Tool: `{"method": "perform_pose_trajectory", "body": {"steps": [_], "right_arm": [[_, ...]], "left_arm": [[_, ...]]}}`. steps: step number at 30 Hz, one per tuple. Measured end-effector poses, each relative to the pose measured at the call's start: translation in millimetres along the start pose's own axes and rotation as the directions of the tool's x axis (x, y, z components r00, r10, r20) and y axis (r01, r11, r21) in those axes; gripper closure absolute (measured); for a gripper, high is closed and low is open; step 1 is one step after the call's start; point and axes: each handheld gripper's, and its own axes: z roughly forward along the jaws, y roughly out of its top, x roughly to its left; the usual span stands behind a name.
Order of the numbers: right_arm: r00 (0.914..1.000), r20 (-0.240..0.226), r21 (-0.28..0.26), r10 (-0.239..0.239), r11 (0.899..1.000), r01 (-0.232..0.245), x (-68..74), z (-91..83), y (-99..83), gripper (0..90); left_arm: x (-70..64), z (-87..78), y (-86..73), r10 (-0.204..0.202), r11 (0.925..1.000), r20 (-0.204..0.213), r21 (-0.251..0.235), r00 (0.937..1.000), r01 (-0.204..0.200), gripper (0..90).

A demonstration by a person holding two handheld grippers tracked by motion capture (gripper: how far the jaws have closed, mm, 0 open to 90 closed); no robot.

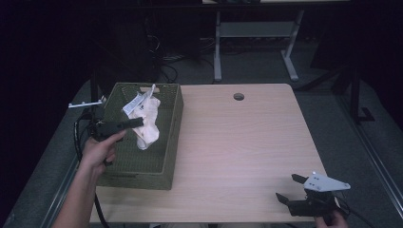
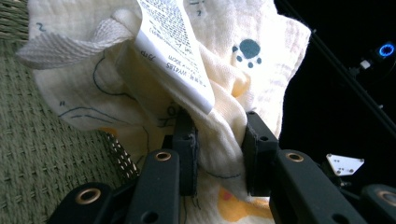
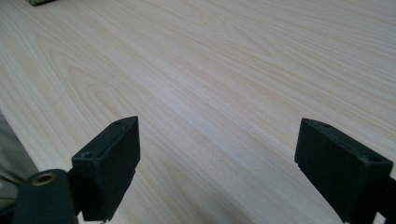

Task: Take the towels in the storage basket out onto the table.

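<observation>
Two grippers over one wooden table (image 1: 237, 142). Left gripper (image 1: 135, 122) above the green woven basket (image 1: 173, 123) at the table's left edge, jaws pinched on a cream printed cloth (image 1: 146, 121), with a fold of fabric squeezed between the black pads. Cloth lifted clear of the basket floor, hanging over the basket's middle toward its right wall, a white care label (image 1: 137, 102) sticking up at the top. In the left gripper view, the same cloth (image 2: 224, 74) bunched between the jaws, a dark paw print on it, the label (image 2: 175, 46) drooping over the fold, a woven tape loop (image 2: 70, 44) at upper left, and the basket weave (image 2: 42, 158) behind. Left hand (image 1: 97, 152) wrapped around the gripper handle by the basket's left wall.

Right gripper (image 1: 289, 188) low near the table's near right corner, jaws spread wide, nothing between them, grey three-cornered plate on top. In the right gripper view, bare wood grain (image 3: 224, 93) between the two separated pads (image 3: 112, 163).
</observation>
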Motion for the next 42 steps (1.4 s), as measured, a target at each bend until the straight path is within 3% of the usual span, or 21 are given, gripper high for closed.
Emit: {"method": "perform_pose_trajectory", "body": {"steps": [14, 33, 42], "right_arm": [[1.0, -0.003, -0.007, 0.001, 1.0, -0.001, -1.2, -0.6, -0.4, 13.9], [1.0, 0.001, -0.017, 0.008, 1.0, -0.008, -1.0, -1.5, -0.2, 13.9], [0.9999, -0.002, -0.014, 0.014, 1.0, -0.014, -0.5, -0.8, -0.2, 13.9]], "left_arm": [[-22.0, 18.7, 6.6, 0.034, 0.9992, 0.058, 0.019, 0.9977, -0.036, 70.8], [-34.2, 33.7, 7.5, 0.058, 0.997, 0.09, 0.046, 0.9942, -0.062, 70.7], [-44.6, 51.7, 9.3, 0.07, 0.9945, 0.119, 0.069, 0.9905, -0.078, 70.7]]}}
